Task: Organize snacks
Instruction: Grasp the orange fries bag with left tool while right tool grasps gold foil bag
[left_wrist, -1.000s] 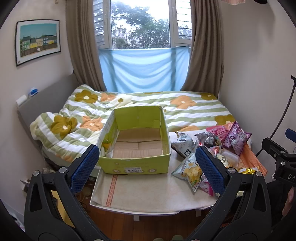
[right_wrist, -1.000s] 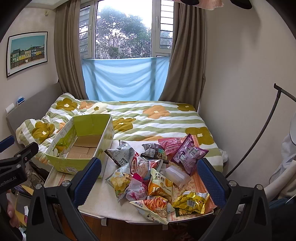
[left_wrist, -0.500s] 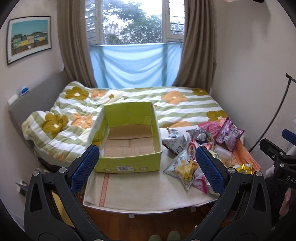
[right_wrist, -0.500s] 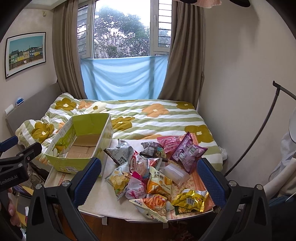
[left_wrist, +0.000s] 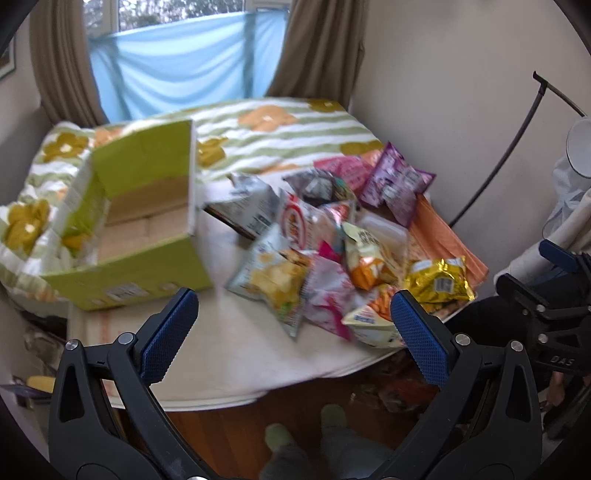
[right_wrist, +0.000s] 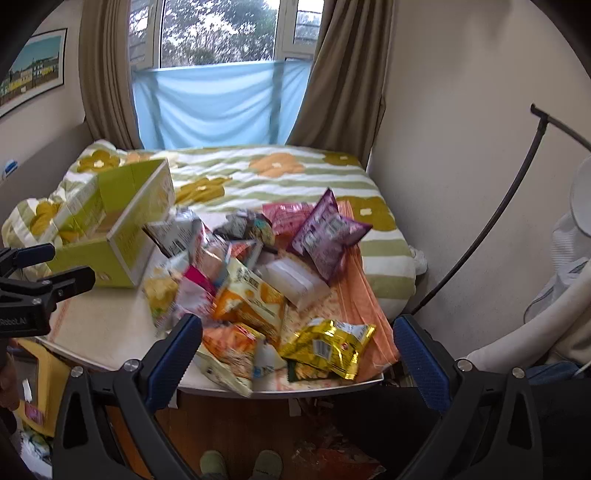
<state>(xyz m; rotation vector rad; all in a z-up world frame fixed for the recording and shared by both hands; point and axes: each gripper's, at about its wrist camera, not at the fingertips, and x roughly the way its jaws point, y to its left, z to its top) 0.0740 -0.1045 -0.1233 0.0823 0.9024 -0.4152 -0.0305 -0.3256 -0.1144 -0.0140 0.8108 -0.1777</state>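
Swung L claw (left_wrist: 293, 317) right off the green box (left_wrist: 140, 229) toward snack pile (left_wrist: 332, 251); R claw (right_wrist: 297, 341) dropped closer over it. Both claws wide apart, empty. Snacks all on table (left_wrist: 221, 354); box empty. Next, prob: grab first bag.

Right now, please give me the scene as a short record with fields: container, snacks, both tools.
container: green box, open, no snacks visible inside, on the table's left part
surface: table with a pale cloth
snacks: pile of bags right of the box, none in a tool
nearest bags: gold bag, orange bag
far bag: purple bag, propped up
left tool: open, empty, above the table edge
right tool: open, empty, facing the pile
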